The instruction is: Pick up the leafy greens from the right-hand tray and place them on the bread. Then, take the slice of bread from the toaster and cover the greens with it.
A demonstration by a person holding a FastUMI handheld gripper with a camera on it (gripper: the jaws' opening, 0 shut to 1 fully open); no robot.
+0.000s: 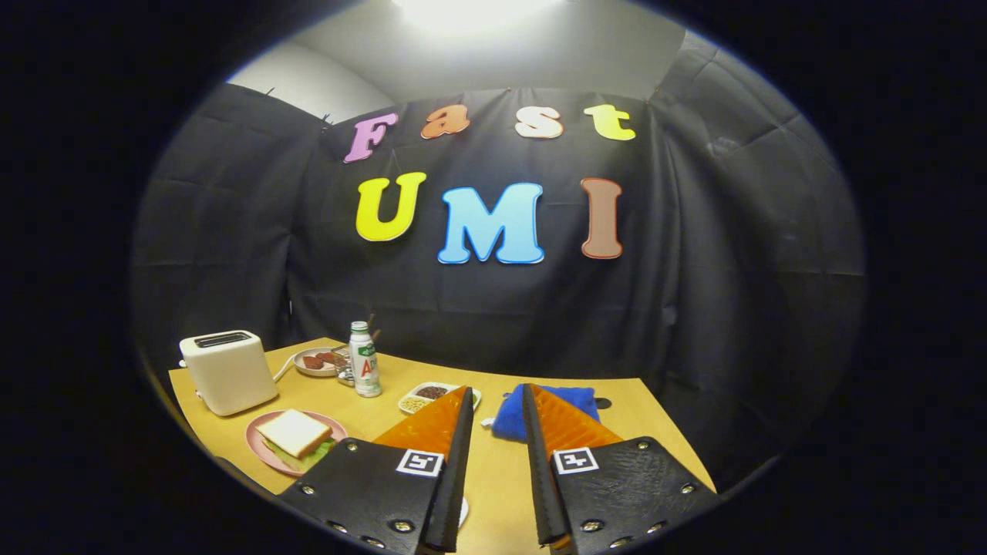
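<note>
The gripper [496, 395], fingers apart and empty, hides part of the blue cloth [510, 416] and the compartment dish [426, 396]; greens [308, 457] peek beneath the bread [294, 432].

On the wooden table [493, 478], my gripper [496, 393] hangs with fingers apart and nothing between them. Far left stands the white box-shaped toaster [228, 371]. Just before it sits the round pink plate [266, 451], with the white bread slice [293, 432] atop the leafy greens [308, 456]. Behind stands a small white plastic bottle [364, 361], and beyond my fingers lies a blue folded cloth [513, 416].
</note>
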